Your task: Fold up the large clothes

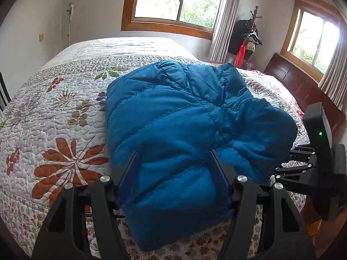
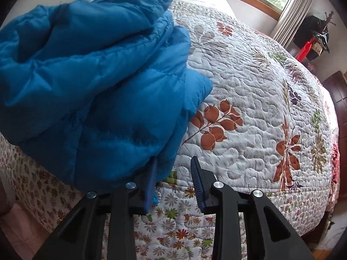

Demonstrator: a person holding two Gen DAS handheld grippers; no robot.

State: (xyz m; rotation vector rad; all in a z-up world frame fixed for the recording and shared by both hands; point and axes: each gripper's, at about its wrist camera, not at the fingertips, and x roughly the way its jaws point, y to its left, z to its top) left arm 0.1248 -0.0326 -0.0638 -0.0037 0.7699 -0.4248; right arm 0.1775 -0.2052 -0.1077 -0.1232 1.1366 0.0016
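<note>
A blue puffy jacket [image 1: 173, 112] lies bundled in folds on the flower-patterned quilt [image 1: 65, 108] of a bed, near its front edge. My left gripper [image 1: 174, 160] is open and straddles the jacket's near fold, a thick roll of fabric between its fingers. At the jacket's right edge is my right gripper [image 1: 279, 171], seen from the side. In the right wrist view the jacket [image 2: 97, 75] fills the upper left and hangs over the left finger [image 2: 151, 173]. That gripper [image 2: 174, 171] is open, with only quilt [image 2: 249, 86] showing in the gap.
A dark wooden headboard [image 1: 303, 91] closes the bed's right end. A coat stand [image 1: 249, 36] with dark and red clothes is in the corner beside a curtain [image 1: 223, 21]. Windows [image 1: 177, 0] line the far wall. Bare quilt spreads left of and behind the jacket.
</note>
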